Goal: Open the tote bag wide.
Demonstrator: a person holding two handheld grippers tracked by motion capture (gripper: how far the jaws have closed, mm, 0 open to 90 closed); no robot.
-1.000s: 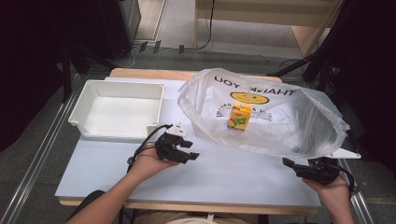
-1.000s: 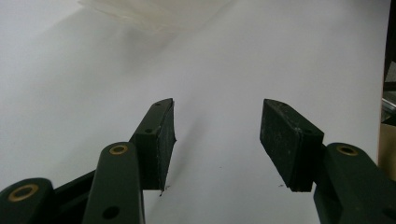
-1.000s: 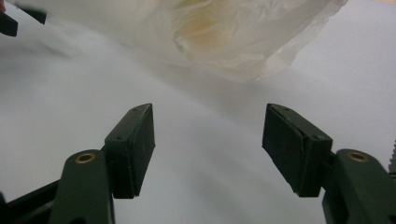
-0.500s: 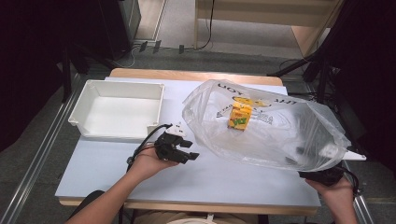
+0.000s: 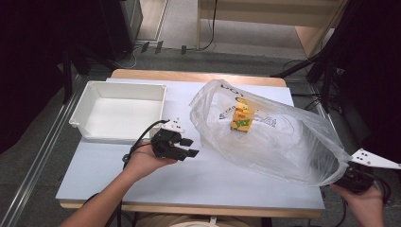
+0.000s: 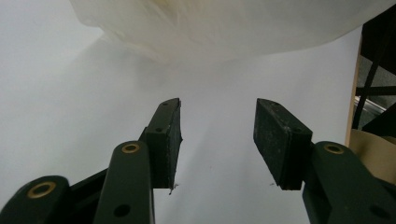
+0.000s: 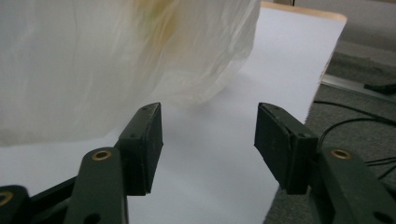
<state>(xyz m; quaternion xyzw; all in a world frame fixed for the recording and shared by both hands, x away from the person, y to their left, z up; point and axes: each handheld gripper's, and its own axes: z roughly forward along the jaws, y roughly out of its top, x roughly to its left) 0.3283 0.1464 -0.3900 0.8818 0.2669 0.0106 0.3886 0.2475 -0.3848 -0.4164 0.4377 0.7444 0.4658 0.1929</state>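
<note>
Clear plastic bag (image 5: 269, 137) lay puffed up across the right half of the white desk (image 5: 142, 175), printed lettering on its far end. Inside it, near the far/left end, a small yellow-orange carton (image 5: 242, 118) stood upright, seen through the film.

Left gripper (image 5: 182, 147), held in the person's left hand (image 5: 144, 163), sat just left of the bag's near-left edge, pointing toward it but apart from the plastic. In the left gripper view its fingers (image 6: 166, 140) stood parted w/ bare desk between them; bag (image 6: 224, 28) ahead, not touched. The fingers had just been closing a bit, nothing between them.

Right gripper (image 5: 352, 177), in the right hand (image 5: 366, 205), was at the desk's near-right corner, right by the bag's near-right end. Right gripper view: fingers (image 7: 142, 147) parted, desk surface between, bag (image 7: 116, 60) bulging just ahead and to the left, no pinch on the film visible. These too had just been closing some, w/ nothing gripped.

Empty white tray (image 5: 94, 135) sat on the desk's left side, behind the left gripper, well apart from the bag.
</note>
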